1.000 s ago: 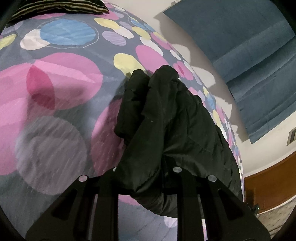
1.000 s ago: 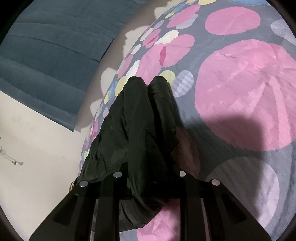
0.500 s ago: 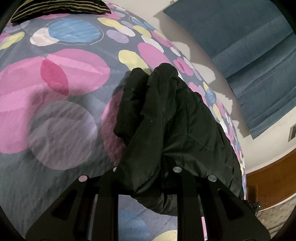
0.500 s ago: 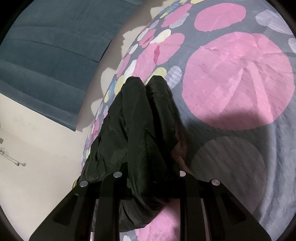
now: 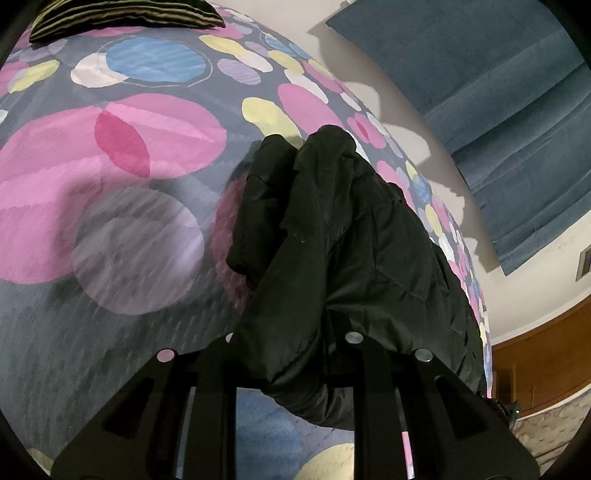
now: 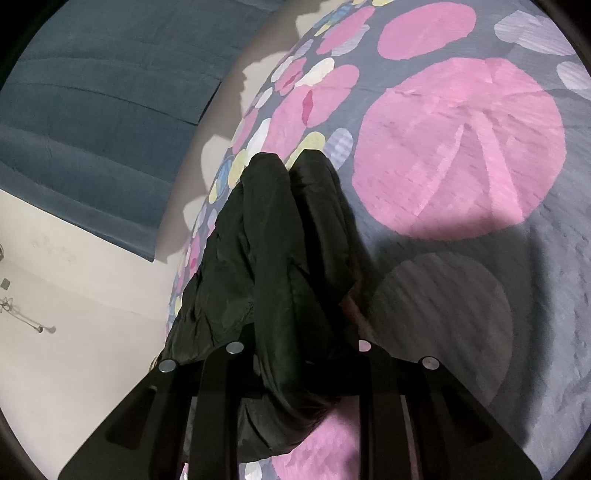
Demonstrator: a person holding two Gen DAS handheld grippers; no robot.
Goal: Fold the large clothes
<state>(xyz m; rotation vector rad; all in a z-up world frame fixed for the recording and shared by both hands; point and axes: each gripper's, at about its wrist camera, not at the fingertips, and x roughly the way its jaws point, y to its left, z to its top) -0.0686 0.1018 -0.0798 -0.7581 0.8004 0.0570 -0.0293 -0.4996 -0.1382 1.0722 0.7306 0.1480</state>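
Two hand-held grippers carry a black padded jacket [image 5: 332,258] above a bed spread with a grey bedcover [image 5: 110,332] printed in pink, blue and yellow circles. The left gripper [image 5: 291,354] is clamped on a thick bunch of the jacket's fabric, which bulges out between and below its jaws; the right gripper [image 6: 295,362] grips another bunch of the same garment in the same way. From each grip the jacket hangs forward in two rounded folds, its far end lying close to the bedcover's edge nearest a blue curtain [image 5: 498,92], with a striped pillow [image 5: 122,14] well away at the bedcover's far corner. Whether the lower end touches the bedcover cannot be told. The risks lie in the fabric itself: it looks slick and puffy, so a bunched hold could creep out of either gripper as the load swings. If one side slips, the doubled layers would likely fall open and skew the fold. Laid down too near that curtain-side edge, the jacket could also slide off the bedcover.
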